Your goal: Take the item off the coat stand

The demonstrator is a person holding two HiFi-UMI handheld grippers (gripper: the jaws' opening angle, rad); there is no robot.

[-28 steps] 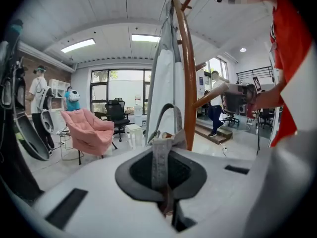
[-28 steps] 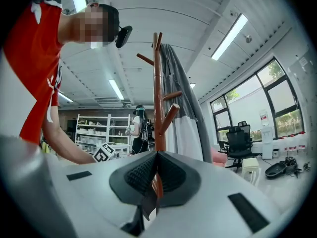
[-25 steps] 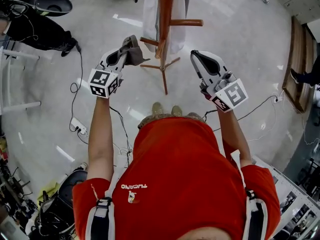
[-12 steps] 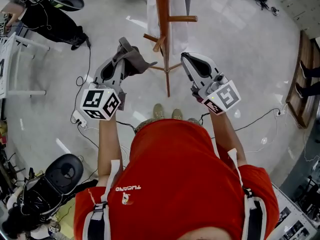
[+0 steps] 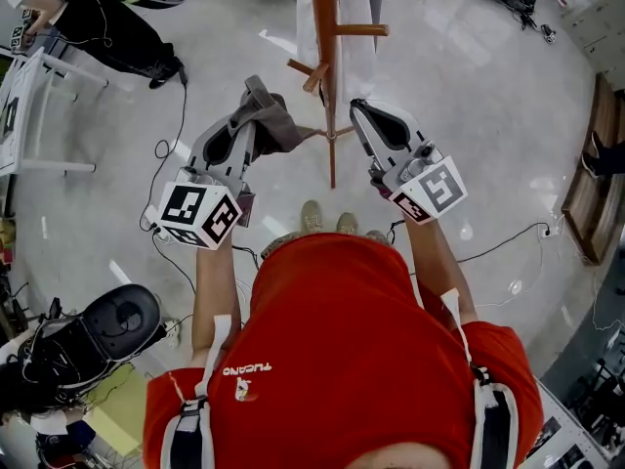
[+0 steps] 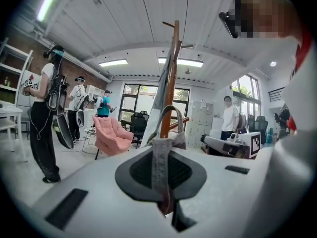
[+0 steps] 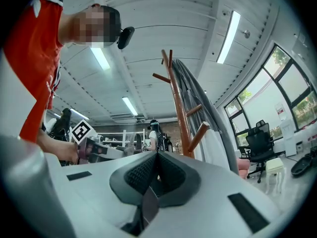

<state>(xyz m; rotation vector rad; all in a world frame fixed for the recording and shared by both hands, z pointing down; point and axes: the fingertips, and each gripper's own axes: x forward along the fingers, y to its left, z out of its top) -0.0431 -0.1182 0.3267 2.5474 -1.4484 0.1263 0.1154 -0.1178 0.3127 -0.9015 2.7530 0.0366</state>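
Observation:
A grey-brown cloth item point(image 5: 278, 125) hangs from my left gripper point(image 5: 250, 94), which is shut on it a little left of the wooden coat stand point(image 5: 325, 57). In the left gripper view the jaws point(image 6: 163, 143) pinch the item's grey strap point(image 6: 159, 167), whose loop rises in front of the coat stand point(image 6: 171, 78). The cloth is off the stand's pegs. My right gripper point(image 5: 359, 107) is shut and holds nothing, just right of the stand's pole. In the right gripper view the pads point(image 7: 148, 170) meet with nothing between them, and the coat stand point(image 7: 177, 103) rises close ahead.
White and grey garments point(image 5: 354, 27) still hang on the stand. A person in black with gear point(image 5: 107, 37) stands at the far left beside a white frame point(image 5: 39, 96). Cables point(image 5: 161, 149) lie on the floor. A pink armchair point(image 6: 111, 135) and other people are farther off.
My left gripper has drawn back from the stand's pegs with the cloth, which now hangs free. The right gripper has shifted slightly left, closer to the pole.

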